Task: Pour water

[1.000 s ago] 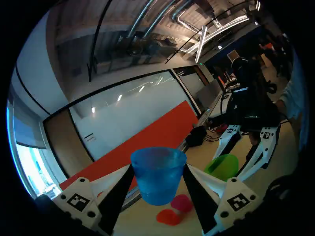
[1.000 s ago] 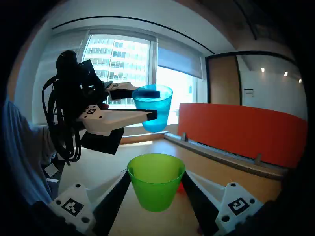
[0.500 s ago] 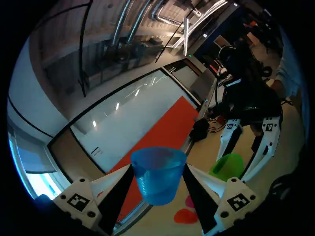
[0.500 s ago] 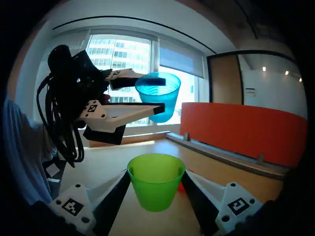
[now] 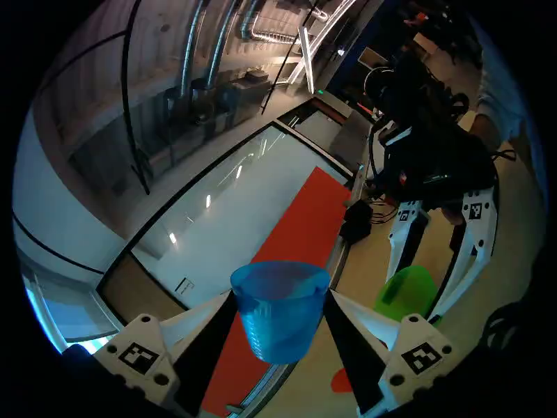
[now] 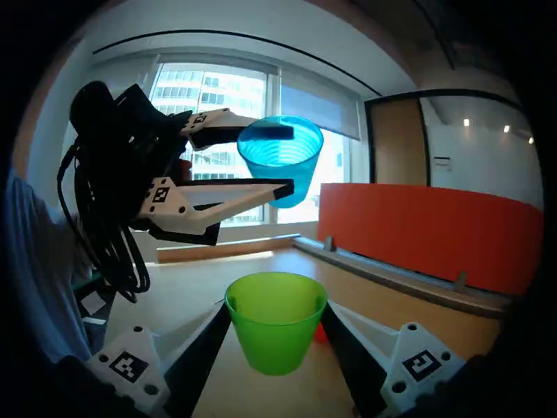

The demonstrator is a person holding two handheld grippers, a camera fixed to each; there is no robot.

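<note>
The left gripper [image 5: 279, 298] is clamped on the blue cup [image 5: 280, 310], held above and beyond the green cup [image 6: 276, 327], which the right gripper [image 6: 276, 308] squeezes between both fingers over the counter [image 6: 362, 292]. The blue cup is tipped, mouth toward the green cup; no stream shows. The pour looks barely begun: next, bring its rim over the green cup and tip further, slowly

The left gripper [image 5: 280, 301] is held high and rolled onto its side, fingers pressing both sides of the blue cup [image 5: 277, 334]. The right gripper [image 6: 276, 311] sits lower and level, clamped on the green cup [image 6: 275, 345].
</note>
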